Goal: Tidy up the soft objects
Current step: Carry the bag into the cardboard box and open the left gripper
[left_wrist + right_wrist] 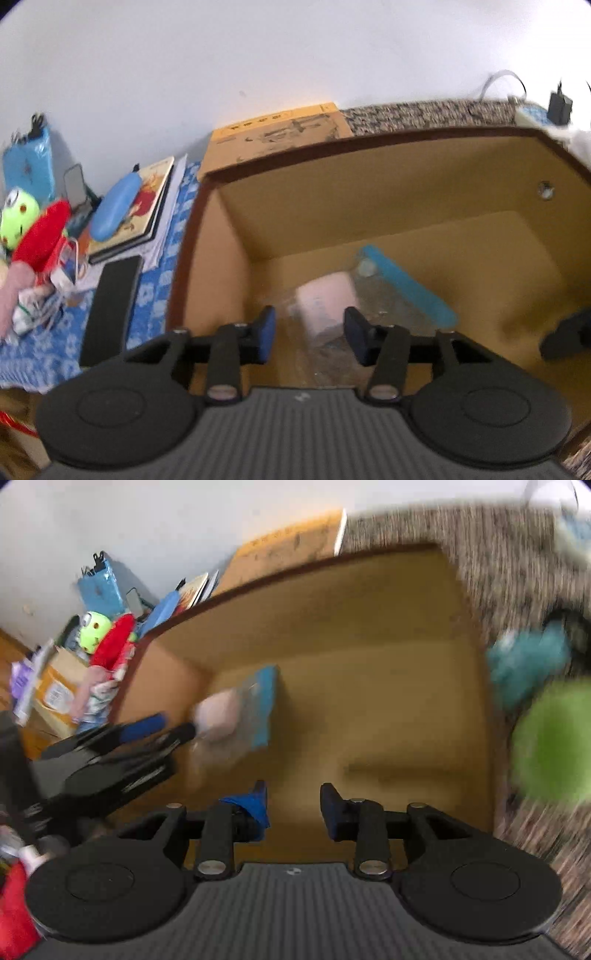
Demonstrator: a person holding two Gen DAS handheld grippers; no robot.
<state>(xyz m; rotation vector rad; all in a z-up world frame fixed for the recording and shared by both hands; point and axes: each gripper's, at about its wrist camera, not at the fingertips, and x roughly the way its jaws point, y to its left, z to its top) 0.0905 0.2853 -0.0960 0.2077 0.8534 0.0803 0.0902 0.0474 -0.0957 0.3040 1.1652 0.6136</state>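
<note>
Left wrist view shows my left tongs (309, 334) spread, empty, just above the clear bag with a pink bundle (328, 302) lying in the cardboard box (369, 173), while my right tongs (293, 806) gape empty, so next is probably another soft toy (550, 738) to their right.

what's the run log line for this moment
left gripper: open above clear pouch | pouch: lying in cardboard box | right gripper: open, empty, over box
</note>
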